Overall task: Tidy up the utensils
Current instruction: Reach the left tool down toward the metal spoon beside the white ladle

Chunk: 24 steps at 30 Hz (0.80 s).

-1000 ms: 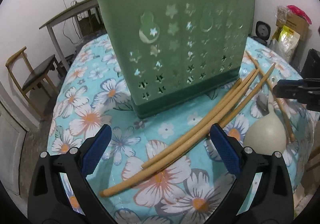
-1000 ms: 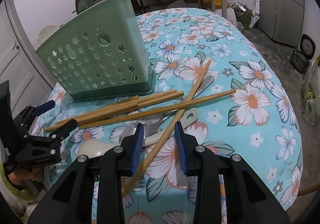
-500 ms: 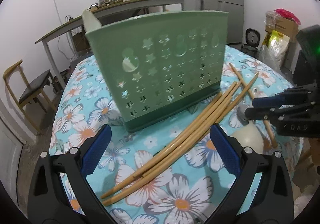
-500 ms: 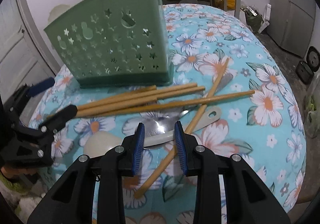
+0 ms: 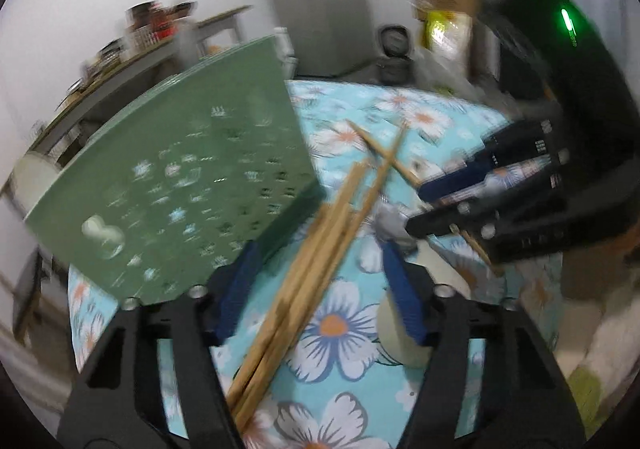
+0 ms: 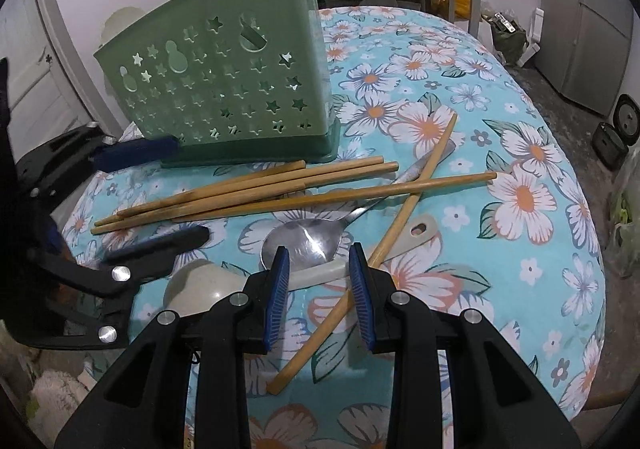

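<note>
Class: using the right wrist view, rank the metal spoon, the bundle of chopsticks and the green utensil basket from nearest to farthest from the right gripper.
1. Metal spoon, bowl just beyond the right gripper.
2. Bundle of chopsticks, across the middle, left.
3. Green utensil basket, at the back, left.

Black plastic right claw [image 6: 318, 289], ribbed blue pads [image 6: 277, 297], silver screws

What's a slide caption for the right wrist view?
Right gripper open above a cream spoon and a metal spoon, chopsticks scattered before the green caddy.
</note>
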Available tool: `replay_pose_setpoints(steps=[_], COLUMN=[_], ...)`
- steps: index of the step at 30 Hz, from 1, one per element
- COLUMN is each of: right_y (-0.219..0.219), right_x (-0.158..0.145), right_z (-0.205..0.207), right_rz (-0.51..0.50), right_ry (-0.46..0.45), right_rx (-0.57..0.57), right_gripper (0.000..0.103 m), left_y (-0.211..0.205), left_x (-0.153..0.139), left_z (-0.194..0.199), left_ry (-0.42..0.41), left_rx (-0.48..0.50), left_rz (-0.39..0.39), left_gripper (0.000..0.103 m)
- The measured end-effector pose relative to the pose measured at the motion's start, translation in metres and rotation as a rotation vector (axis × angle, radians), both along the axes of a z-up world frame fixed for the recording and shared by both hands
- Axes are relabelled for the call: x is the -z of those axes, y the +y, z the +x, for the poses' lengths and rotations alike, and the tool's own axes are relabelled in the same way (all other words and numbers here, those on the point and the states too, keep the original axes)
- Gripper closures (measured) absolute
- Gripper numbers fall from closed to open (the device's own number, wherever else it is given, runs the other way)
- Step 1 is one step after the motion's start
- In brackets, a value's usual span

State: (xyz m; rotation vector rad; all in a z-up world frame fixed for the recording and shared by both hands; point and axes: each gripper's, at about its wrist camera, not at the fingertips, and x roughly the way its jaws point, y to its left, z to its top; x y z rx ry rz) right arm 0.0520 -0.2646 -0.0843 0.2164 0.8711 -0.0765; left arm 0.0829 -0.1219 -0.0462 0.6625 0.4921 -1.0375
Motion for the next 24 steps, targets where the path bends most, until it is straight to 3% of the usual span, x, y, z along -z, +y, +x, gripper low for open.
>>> replay_pose_setpoints(steps=[4,11,16,24], right_y=[-0.002,-0.008,-0.017,-0.037], right_x=[0.000,0.000,-0.001,0.004], right_z=[-0.002,-0.009,-0.011,-0.011], right_rz=[0.001,0.026,0.076,0.154], right_ry=[-0.004,-0.026,-0.042,-0.046], right_rx=[-0.011,-0.044,-0.050,-0.014], right_gripper=[0.072,0.072,0.073,0.072], left_y=[-0.011,-0.022,-0.028,-0.037], left_x=[0.009,0.009,0.009,0.020], left_z=[-0.005,-0.008,-0.016,-0.026], left_ry=[-0.059,-0.138,-0.251,-0.450], left_rx=[0.140,0.336,0.512,0.717], left_rz=[0.089,0.175,0.272,0.450], left_gripper=[0.066,0.069,0.069,0.070])
